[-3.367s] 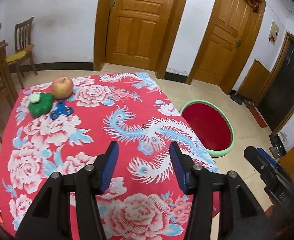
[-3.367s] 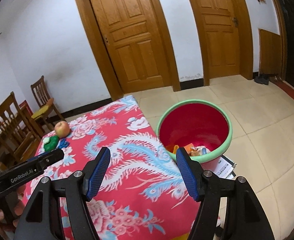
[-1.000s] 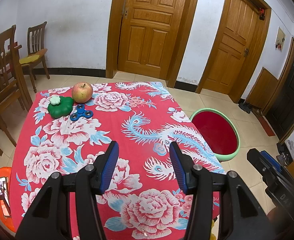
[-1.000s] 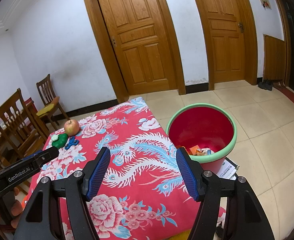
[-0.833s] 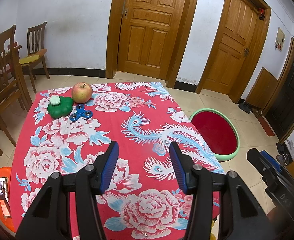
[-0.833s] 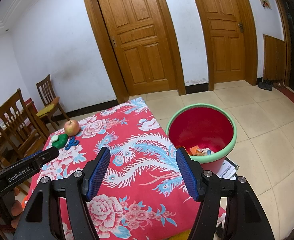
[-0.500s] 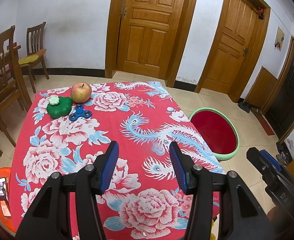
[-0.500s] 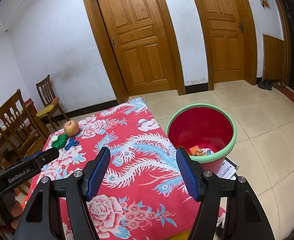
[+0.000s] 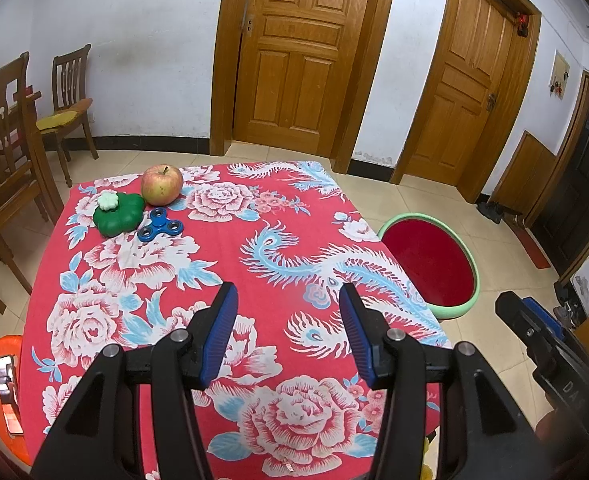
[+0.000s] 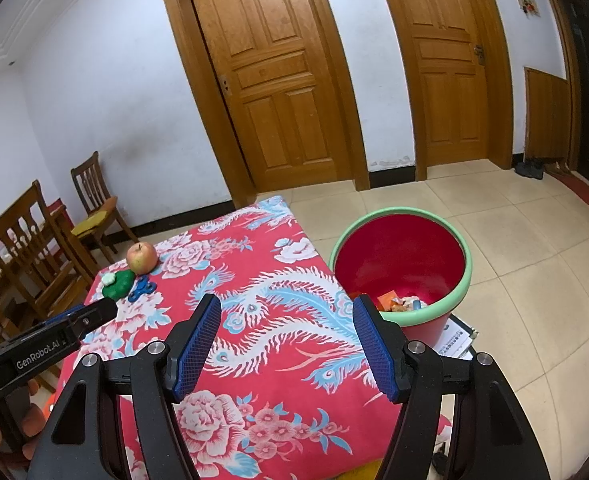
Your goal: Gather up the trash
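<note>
- Compared with the earliest pictures, both cameras had pulled back and risen a little, so more of the desk (image 9: 230, 280) and the chairs showed; over the last second neither hand shifted.
- Left gripper (image 9: 288, 332) hung above the near half of the floral cloth, jaws apart with nothing between them.
- Right gripper (image 10: 286, 346) hovered likewise over the cloth, jaws spread wider and empty.
- Trash already lay in the bottom of the red bucket (image 10: 462, 284), which stood on the floor just beside the desk's right edge, probably so scraps could be dropped straight in.
- On the desk's far left corner sat an apple (image 9: 161, 185), a green flower-shaped toy (image 9: 119, 216) and a blue fidget spinner (image 9: 159, 230), clustered close together; none looked like obvious trash, so collecting seemed finished or nearly so.
- From the left wrist view the bucket's contents were hidden by its rim; the scraps inside were too small to identify, and papers under the bucket were partly cut off.
</note>
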A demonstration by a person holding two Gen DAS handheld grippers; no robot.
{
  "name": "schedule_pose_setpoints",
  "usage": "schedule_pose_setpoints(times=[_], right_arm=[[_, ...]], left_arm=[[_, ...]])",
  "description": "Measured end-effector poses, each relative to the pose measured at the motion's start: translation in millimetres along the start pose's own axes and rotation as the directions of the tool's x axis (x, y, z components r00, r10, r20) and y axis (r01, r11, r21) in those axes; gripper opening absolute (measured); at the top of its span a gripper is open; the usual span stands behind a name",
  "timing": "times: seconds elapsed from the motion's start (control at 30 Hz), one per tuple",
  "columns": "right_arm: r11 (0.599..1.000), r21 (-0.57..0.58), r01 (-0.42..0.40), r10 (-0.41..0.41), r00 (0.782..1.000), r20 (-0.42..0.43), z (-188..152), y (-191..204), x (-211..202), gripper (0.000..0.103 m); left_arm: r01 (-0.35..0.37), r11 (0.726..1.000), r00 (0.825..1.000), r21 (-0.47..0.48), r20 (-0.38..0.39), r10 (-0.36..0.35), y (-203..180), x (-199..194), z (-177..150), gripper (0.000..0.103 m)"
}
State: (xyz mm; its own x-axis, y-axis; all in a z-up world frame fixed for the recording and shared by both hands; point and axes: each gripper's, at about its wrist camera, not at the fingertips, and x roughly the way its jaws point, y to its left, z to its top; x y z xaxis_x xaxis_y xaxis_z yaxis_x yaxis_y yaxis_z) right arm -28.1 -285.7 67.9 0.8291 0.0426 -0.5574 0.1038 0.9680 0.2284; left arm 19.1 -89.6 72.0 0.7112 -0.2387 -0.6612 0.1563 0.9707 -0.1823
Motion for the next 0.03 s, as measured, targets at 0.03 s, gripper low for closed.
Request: schedule_pose_setpoints(times=[0.03], right_arm=[[1.000,0.001,0.001,-0.001,1.000,0.000,0.2,0.0,0.2,0.070]], left_arm=[[0.002,1.000,1.000,0.001,-0.003,-0.002,0.0,0.4,-0.7,0.053]])
